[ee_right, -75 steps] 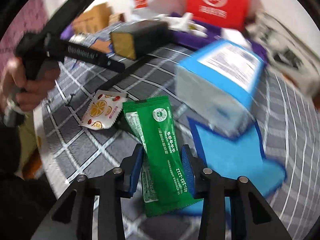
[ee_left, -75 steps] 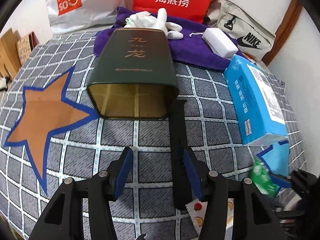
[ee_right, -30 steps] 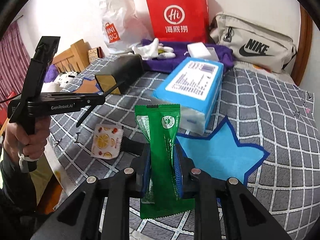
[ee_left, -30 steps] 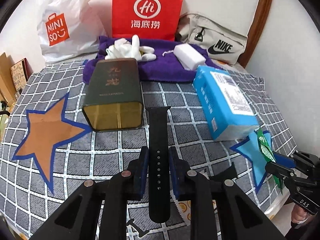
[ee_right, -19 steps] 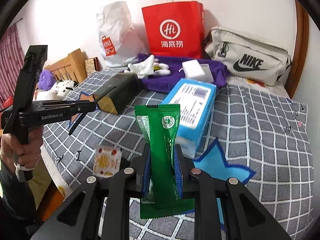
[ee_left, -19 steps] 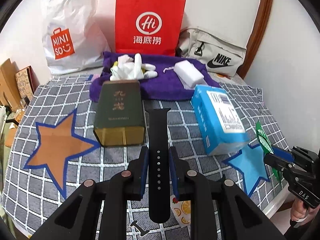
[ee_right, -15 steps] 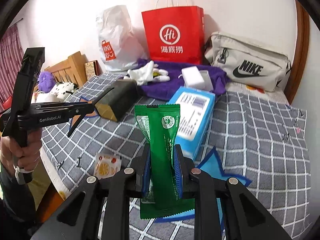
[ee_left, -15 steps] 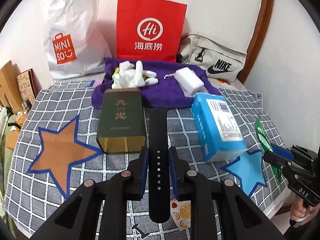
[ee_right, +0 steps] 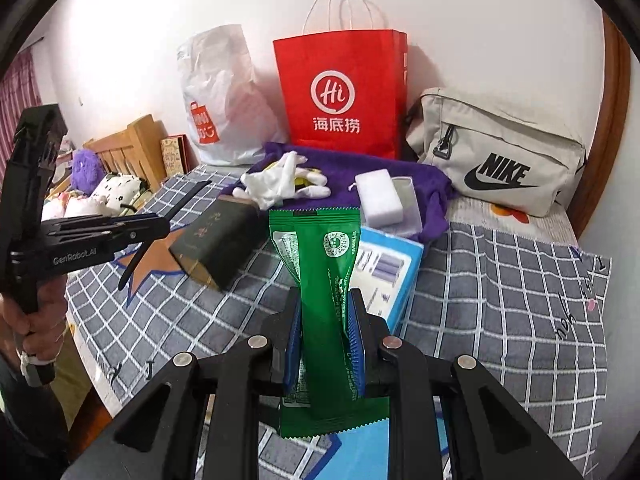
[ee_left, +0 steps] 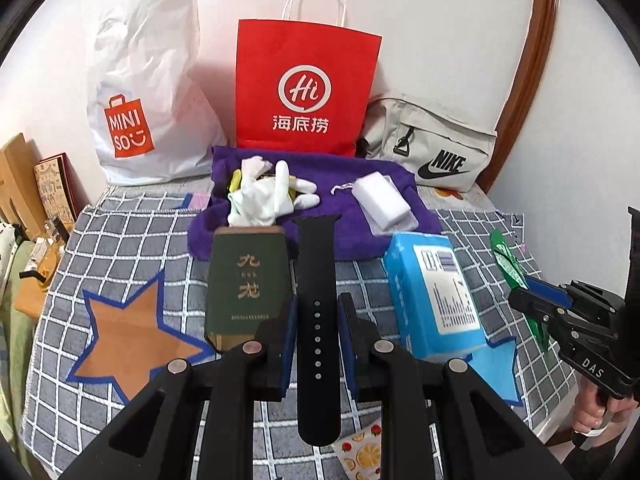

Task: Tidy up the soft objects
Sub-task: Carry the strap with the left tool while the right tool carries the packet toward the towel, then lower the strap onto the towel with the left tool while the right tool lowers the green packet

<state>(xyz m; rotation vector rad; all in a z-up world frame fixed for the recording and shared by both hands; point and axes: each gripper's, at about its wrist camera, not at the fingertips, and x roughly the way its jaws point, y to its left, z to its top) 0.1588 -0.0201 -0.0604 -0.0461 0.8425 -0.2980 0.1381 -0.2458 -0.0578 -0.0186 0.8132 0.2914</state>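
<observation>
Black watch strap (ee_left: 317, 320) clamped between the blue pads of the left gripper (ee_left: 317, 312), held in the air above the checked bed cover (ee_left: 120, 240). Green snack packet (ee_right: 324, 300) pinched upright in the right gripper (ee_right: 325, 320), likewise off the bed. Beneath: dark green tin (ee_left: 246, 280), blue tissue pack (ee_left: 432, 292), purple towel (ee_left: 348, 200) bearing white gloves (ee_left: 264, 196).

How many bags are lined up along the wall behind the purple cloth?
3: a white Miniso plastic bag on the left, a red Haidilao paper bag in the middle, and a beige Nike pouch on the right. Others may be hidden behind them.
</observation>
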